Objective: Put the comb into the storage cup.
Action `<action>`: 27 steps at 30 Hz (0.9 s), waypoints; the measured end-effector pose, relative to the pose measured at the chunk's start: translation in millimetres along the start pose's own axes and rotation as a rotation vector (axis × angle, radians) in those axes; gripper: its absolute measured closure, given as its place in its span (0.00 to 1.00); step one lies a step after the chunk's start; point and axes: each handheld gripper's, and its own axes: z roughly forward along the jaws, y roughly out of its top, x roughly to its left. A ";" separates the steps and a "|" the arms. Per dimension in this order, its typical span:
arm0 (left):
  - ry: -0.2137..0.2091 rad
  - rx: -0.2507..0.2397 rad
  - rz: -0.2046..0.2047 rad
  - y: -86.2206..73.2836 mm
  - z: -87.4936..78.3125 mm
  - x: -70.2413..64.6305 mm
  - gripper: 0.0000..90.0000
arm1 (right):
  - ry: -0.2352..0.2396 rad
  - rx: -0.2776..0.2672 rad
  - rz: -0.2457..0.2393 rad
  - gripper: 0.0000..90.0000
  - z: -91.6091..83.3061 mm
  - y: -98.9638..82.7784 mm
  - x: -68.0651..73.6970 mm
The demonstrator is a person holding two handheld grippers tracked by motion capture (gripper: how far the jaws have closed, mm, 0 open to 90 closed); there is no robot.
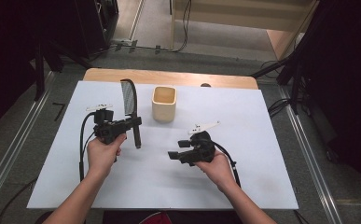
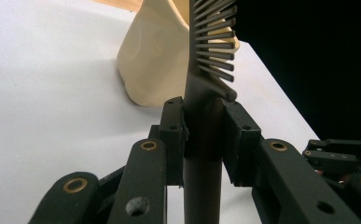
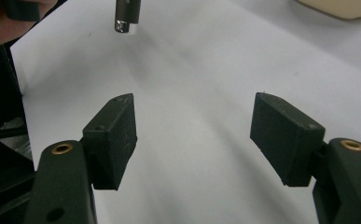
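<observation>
Hairbrush (image 1: 130,109): 1; cup (image 1: 163,103): 1

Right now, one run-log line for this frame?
left gripper: shut on hairbrush handle, bristle head up | right gripper: open, nothing held, over white table | cream cup: upright beside brush

A dark grey hairbrush (image 1: 130,108) with rows of grey bristles and a silvery metal cap at the end of its handle. A cream-coloured square cup (image 1: 163,103), plain, with a paler inside. A white sheet (image 1: 243,158) covers a light wooden table (image 1: 169,77), whose tan edge shows at the far side. The left gripper (image 1: 136,122) and right gripper (image 1: 172,155) are matt black with small brass-coloured rivets at the joints, black cables, and pale grey three-cornered plates on top. The floor around is grey.
</observation>
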 end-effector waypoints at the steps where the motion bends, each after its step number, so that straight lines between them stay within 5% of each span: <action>1: -0.003 0.002 -0.001 0.1 0.1 0.0 0.82 | -0.004 -0.001 -0.003 0.33 -1.7 -0.8 -0.8; 7: -0.045 0.018 0.017 0.9 0.8 -2.7 0.82 | -0.012 0.019 -0.028 0.33 -12.8 -5.1 -6.0; 27: -0.069 0.023 0.067 6.2 3.2 -6.4 0.82 | -0.067 0.056 0.005 0.30 -54.0 -35.9 -16.9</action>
